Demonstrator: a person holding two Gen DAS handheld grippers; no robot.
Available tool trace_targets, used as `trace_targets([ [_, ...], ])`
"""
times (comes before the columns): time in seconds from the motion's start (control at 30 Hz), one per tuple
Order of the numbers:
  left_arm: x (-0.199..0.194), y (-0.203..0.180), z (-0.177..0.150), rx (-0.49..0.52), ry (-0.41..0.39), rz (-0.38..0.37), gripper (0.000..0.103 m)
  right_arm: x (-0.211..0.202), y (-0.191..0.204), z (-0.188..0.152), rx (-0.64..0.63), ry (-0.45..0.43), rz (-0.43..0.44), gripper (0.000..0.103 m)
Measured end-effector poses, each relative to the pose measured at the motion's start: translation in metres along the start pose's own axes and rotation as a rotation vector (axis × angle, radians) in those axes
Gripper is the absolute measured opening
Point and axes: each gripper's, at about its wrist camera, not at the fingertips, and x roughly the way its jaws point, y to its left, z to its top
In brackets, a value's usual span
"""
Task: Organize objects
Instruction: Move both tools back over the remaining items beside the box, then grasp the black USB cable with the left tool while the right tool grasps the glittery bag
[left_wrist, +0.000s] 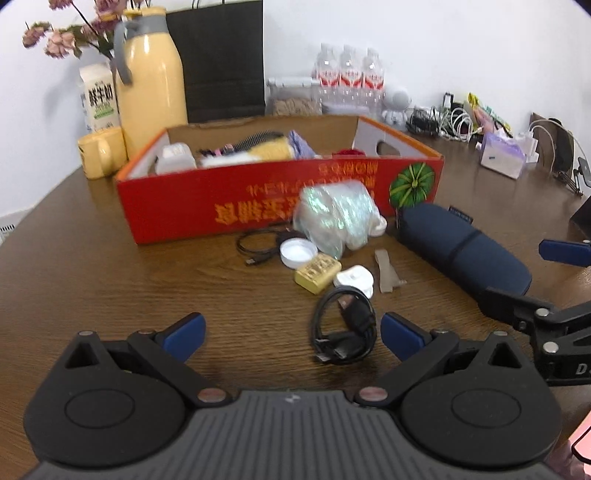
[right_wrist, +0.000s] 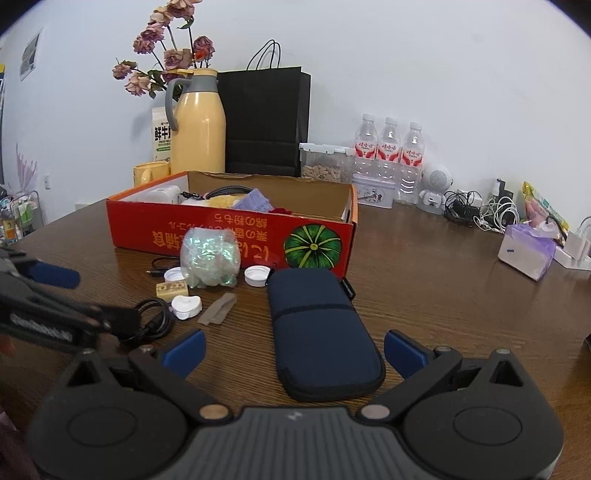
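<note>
A red cardboard box (left_wrist: 236, 201) (right_wrist: 229, 236) holding several items stands mid-table. In front of it lie a shiny plastic bag (left_wrist: 334, 218) (right_wrist: 208, 256), a coiled black cable (left_wrist: 343, 326) (right_wrist: 153, 319), a yellow block (left_wrist: 317, 273) (right_wrist: 170, 288), white caps (left_wrist: 297, 252) (right_wrist: 256, 276) and a navy pouch (left_wrist: 463, 247) (right_wrist: 317, 332). My left gripper (left_wrist: 291, 334) is open above the table, the black cable lying just inside its right fingertip. My right gripper (right_wrist: 293, 350) is open with the near end of the navy pouch between its fingers.
A yellow thermos (right_wrist: 197, 125), yellow mug (left_wrist: 99, 153), milk carton (left_wrist: 98, 98), flowers, black paper bag (right_wrist: 266, 122) and water bottles (right_wrist: 388, 147) stand behind the box. Chargers, cables (right_wrist: 476, 212) and a tissue pack (right_wrist: 526, 251) lie at the right. A thin cable (left_wrist: 258, 245) rests by the box.
</note>
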Motion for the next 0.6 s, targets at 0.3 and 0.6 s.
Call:
trace_targets([
  [0.3, 0.011, -0.009, -0.002, 0.024, 0.002, -0.027, 0.084, 0.008, -0.004, -0.003, 0.005, 0.016, 0.003, 0.103],
  [0.6, 0.005, -0.012, -0.003, 0.038, -0.026, -0.085, 0.040, 0.013, 0.000, -0.003, -0.003, 0.032, 0.005, 0.103],
])
